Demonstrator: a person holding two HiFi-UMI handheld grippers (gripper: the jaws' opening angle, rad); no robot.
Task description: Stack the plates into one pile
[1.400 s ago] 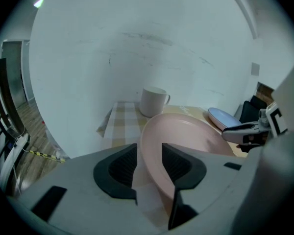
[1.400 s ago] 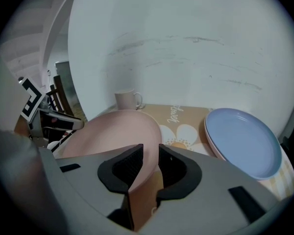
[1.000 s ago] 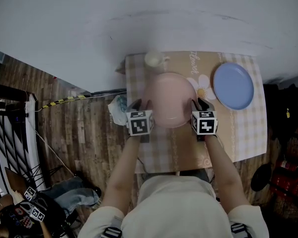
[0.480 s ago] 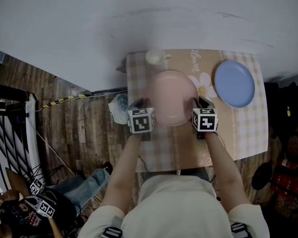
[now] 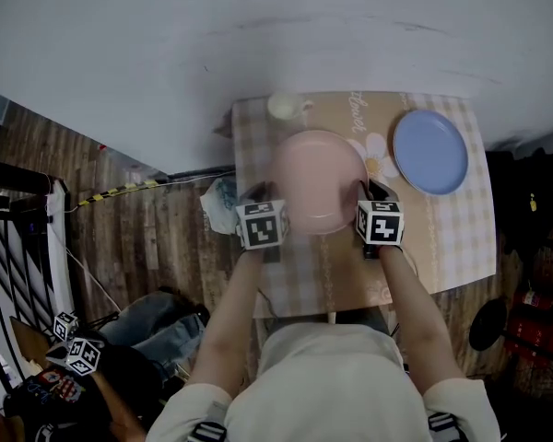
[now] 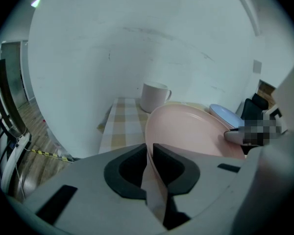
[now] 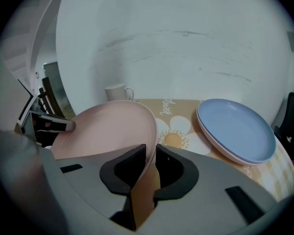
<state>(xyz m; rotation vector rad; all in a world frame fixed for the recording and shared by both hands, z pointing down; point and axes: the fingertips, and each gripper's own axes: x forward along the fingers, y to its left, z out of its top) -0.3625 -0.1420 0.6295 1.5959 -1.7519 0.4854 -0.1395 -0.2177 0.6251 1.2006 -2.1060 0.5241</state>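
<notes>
While both sets of jaws have just been closing, L gripper (image 5: 258, 194) is clenched on the left rim of the pink plate (image 5: 321, 180) and R gripper (image 5: 373, 190) on its right rim; the rim sits btwn the pads in each gripper view. Pink plate is at mid worktop (image 5: 461, 238); resting vs. lifted, can't tell. Blue plate (image 5: 430, 152) lies to its right, apart, not stacked. White mug (image 5: 286, 108) stands upright at the far edge, just beyond the pink plate.

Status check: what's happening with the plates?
Left gripper and right gripper: jaws just closing onto opposite rims of pink plate. Blue plate waiting at right. Mug behind, not in the way.
</notes>
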